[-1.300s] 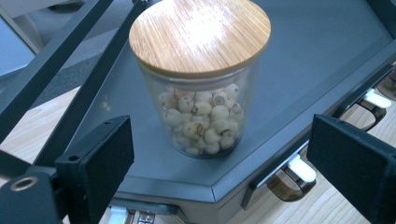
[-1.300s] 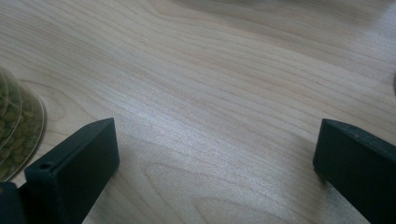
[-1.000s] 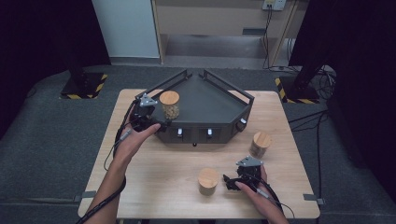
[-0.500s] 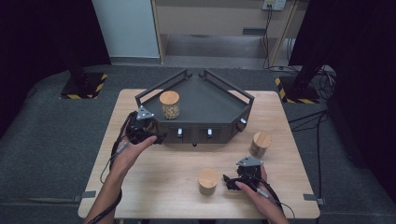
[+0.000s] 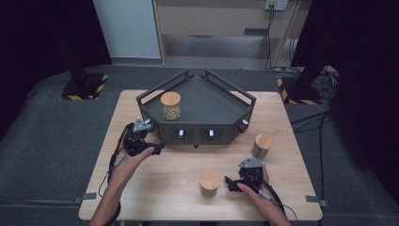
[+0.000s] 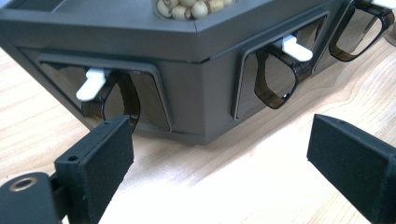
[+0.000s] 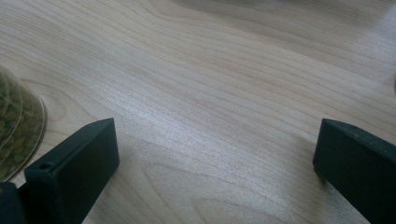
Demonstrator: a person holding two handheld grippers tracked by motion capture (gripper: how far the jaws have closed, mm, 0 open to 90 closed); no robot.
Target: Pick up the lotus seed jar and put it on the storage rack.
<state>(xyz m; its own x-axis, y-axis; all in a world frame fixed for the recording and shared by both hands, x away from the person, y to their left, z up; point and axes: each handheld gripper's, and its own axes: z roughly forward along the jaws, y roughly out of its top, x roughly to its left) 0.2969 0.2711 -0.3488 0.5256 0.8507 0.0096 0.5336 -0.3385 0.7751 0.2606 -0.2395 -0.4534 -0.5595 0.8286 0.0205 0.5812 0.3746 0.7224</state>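
Note:
A dark grey angular tray point(image 5: 221, 110) stands at the back of the wooden table point(image 5: 174, 188). On its left side is a jar of pale beans point(image 5: 170, 106) with a wooden lid, and the jar's base point(image 6: 194, 7) shows in the left gripper view. My left gripper point(image 5: 156, 149) hovers low by the tray's front left corner, open and empty point(image 6: 219, 154), facing clear handles with white tabs point(image 6: 109, 95). My right gripper point(image 5: 229, 182) rests near the front edge, open with nothing in it point(image 7: 215, 163). It sits just right of a jar of green beans point(image 5: 210, 182) point(image 7: 16, 126).
A third wooden-lidded jar point(image 5: 262, 145) stands on the table right of the tray. More handles point(image 6: 280, 74) line the tray's front wall. Bare wood lies between the two grippers. Black curtains and grey floor surround the table.
My left gripper has drawn back from beside the jar on the tray, moving down and toward the near left corner of the tray. The jar stays put. The right gripper has not moved.

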